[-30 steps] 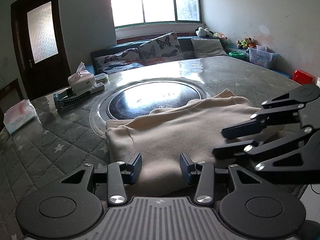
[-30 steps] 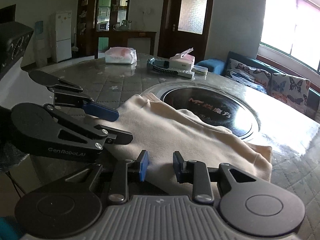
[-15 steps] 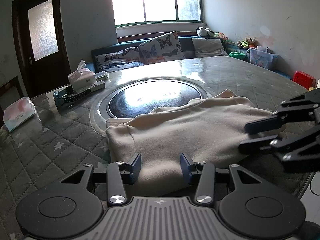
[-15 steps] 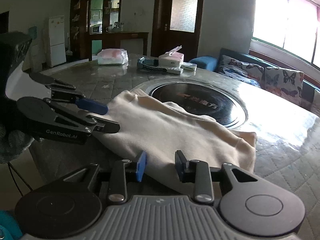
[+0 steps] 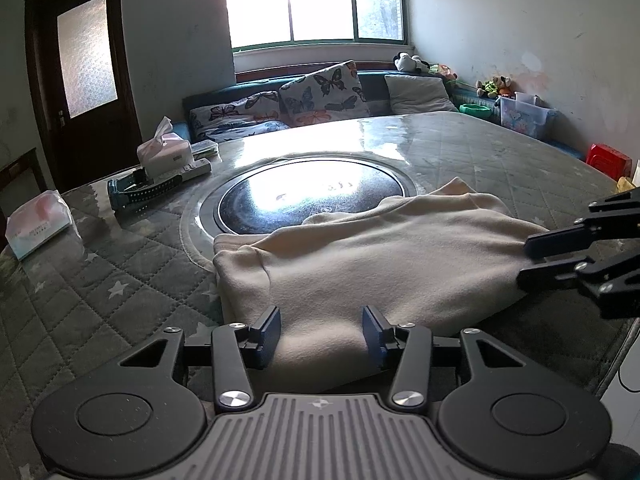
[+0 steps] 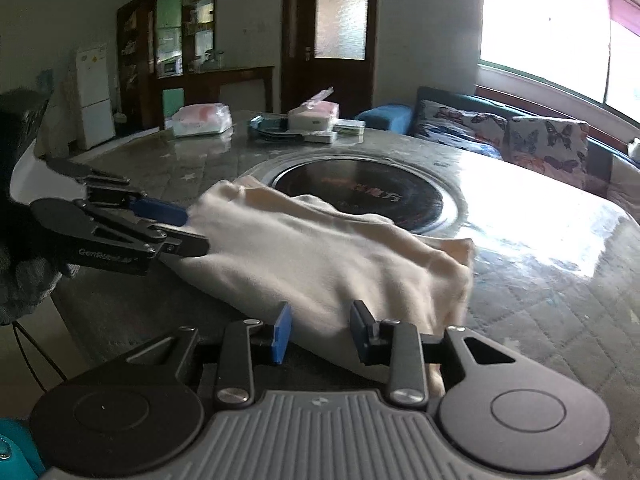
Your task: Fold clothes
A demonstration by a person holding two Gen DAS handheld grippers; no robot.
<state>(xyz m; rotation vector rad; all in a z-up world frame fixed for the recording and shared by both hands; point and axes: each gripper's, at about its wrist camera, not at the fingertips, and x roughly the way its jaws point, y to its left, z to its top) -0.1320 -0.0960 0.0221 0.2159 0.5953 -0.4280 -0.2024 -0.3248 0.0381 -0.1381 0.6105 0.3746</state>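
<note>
From the left wrist view I see the cream garment [image 5: 372,264], folded, lying at centre frame on the quilted surface [image 5: 100,280], its far edge overlapping the round dark inset plate [image 5: 308,196]. My left gripper [image 5: 320,334] sits at lower centre with jaws spread and opening; cloth lies between the pads, which do not press it. This view alone shows the clear storage bin [image 5: 524,114] at upper right; its contents are too small to tell, and plush toys sit beside it. The right gripper [image 5: 532,260] enters from the right edge.

The right wrist view shows the same garment [image 6: 328,264] from the other side. My right gripper [image 6: 320,334] is spread, cloth edge between the pads, not pinched. Only here do I see the white refrigerator [image 6: 94,96] at upper left. The tissue box [image 6: 314,114] holds a protruding tissue.
</note>
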